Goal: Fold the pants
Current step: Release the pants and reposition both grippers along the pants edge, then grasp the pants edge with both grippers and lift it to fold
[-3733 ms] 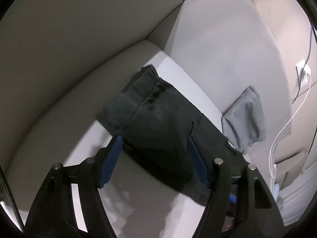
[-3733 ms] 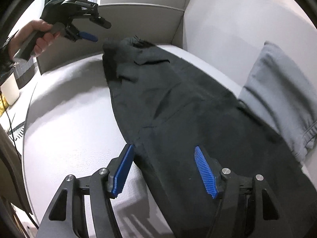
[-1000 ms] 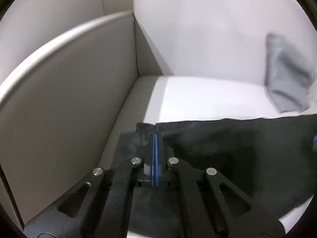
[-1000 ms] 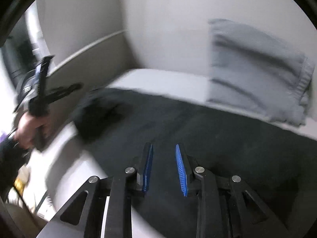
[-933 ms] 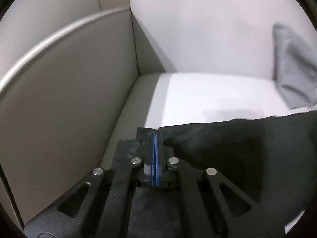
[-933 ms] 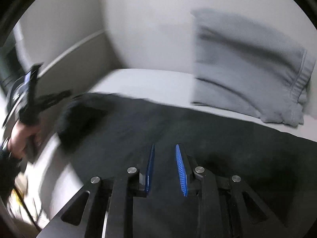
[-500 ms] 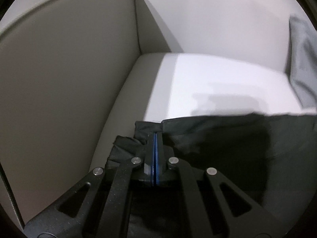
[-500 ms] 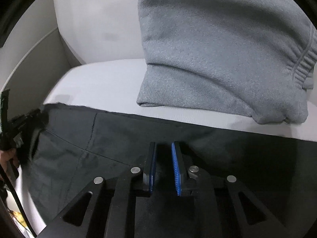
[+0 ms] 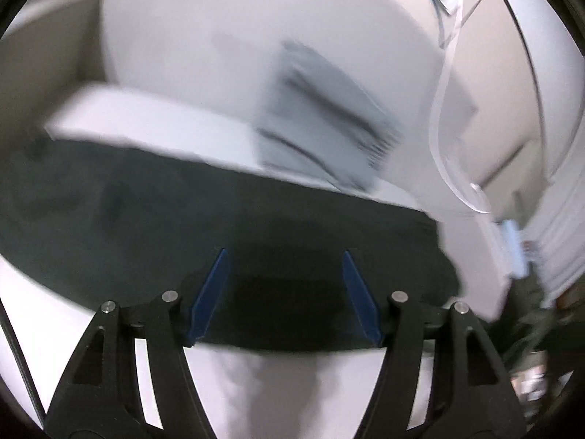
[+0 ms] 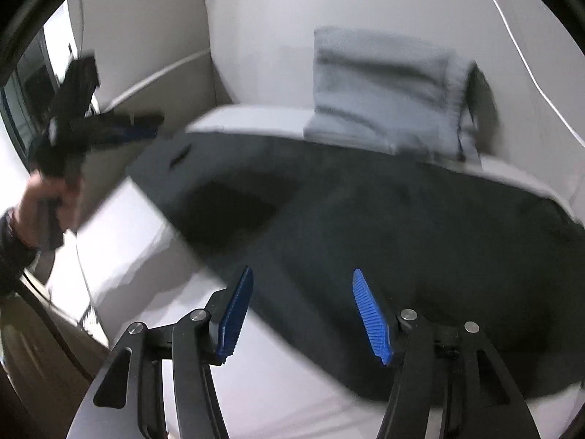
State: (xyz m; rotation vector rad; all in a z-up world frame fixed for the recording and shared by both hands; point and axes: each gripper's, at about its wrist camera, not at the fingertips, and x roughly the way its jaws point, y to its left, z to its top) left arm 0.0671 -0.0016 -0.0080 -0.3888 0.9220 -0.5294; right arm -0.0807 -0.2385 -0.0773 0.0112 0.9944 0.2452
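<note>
Dark grey pants (image 9: 256, 219) lie flat as a long band across the white sofa seat (image 9: 278, 387). My left gripper (image 9: 283, 285) is open and empty, its blue pads over the near edge of the pants. In the right wrist view the pants (image 10: 384, 219) spread across the seat. My right gripper (image 10: 303, 311) is open and empty above their near edge. The left gripper (image 10: 120, 128) shows at the left, held in a hand and blurred.
A folded light grey garment (image 10: 387, 91) leans on the white back cushion (image 10: 263, 25) behind the pants; it also shows blurred in the left wrist view (image 9: 321, 113). A white cable (image 9: 442, 109) hangs at the right. The sofa arm (image 10: 157, 80) stands at the left.
Both grippers have let go of the pants and opened. Both have pulled back from the cloth, which now lies flat on the seat.
</note>
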